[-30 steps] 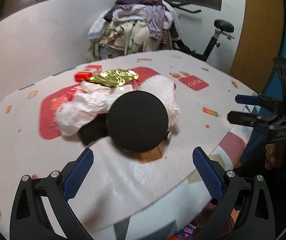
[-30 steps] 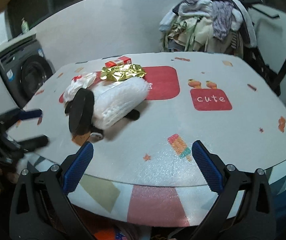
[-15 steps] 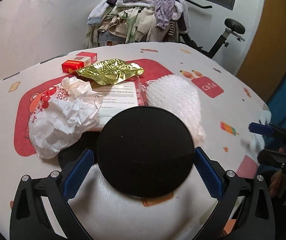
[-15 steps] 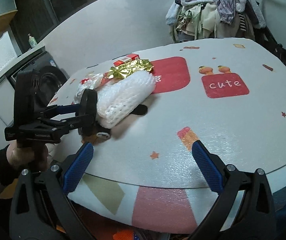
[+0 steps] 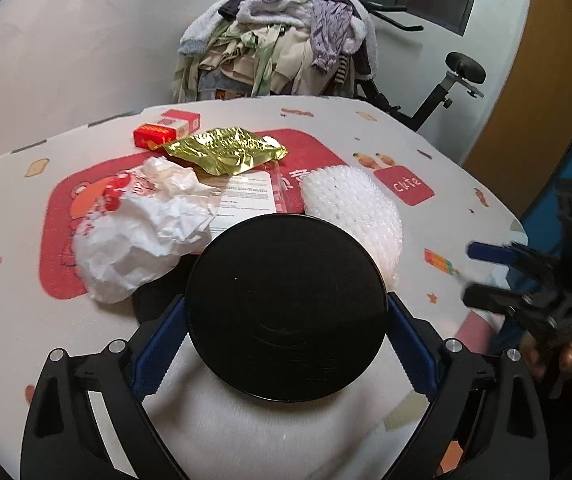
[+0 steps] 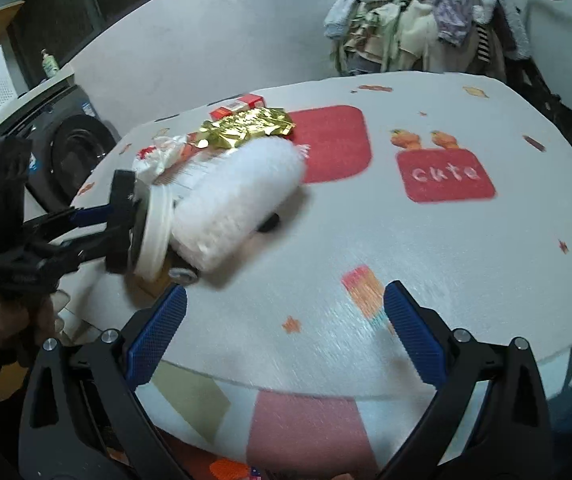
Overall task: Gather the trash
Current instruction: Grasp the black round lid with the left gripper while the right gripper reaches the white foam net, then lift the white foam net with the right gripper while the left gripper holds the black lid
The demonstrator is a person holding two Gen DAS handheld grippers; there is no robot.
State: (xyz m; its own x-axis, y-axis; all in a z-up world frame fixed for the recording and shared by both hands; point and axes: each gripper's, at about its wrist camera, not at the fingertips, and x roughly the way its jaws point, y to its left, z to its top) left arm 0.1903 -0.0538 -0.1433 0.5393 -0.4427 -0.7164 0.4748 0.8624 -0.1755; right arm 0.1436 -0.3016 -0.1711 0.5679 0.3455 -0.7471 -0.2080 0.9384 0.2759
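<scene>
- While the patterned table (image 6: 445,260) carries everything, the black disc (image 5: 286,304) near its front edge serves as the landmark.
- Clothes pile (image 5: 278,48): far behind the disc, beyond the table.
- Bubble-wrap roll (image 5: 357,204): just behind the disc to its right, touching it.
- Crumpled white bag (image 5: 138,236): just left of the disc.
- Printed sheet (image 5: 248,196): flat behind the disc, between bag and roll.
- Gold wrapper (image 5: 226,150): further behind the disc, overlapping the sheet.
- Red box (image 5: 162,130): farthest behind the disc, beside the wrapper.
- Left gripper (image 5: 286,312): jaws wide and just been closing, with the disc between the blue pads — whether they press its rim I cannot tell.
- Right gripper (image 6: 286,294): well right of the disc, over the table edge — jaws apart, nothing between them.
</scene>
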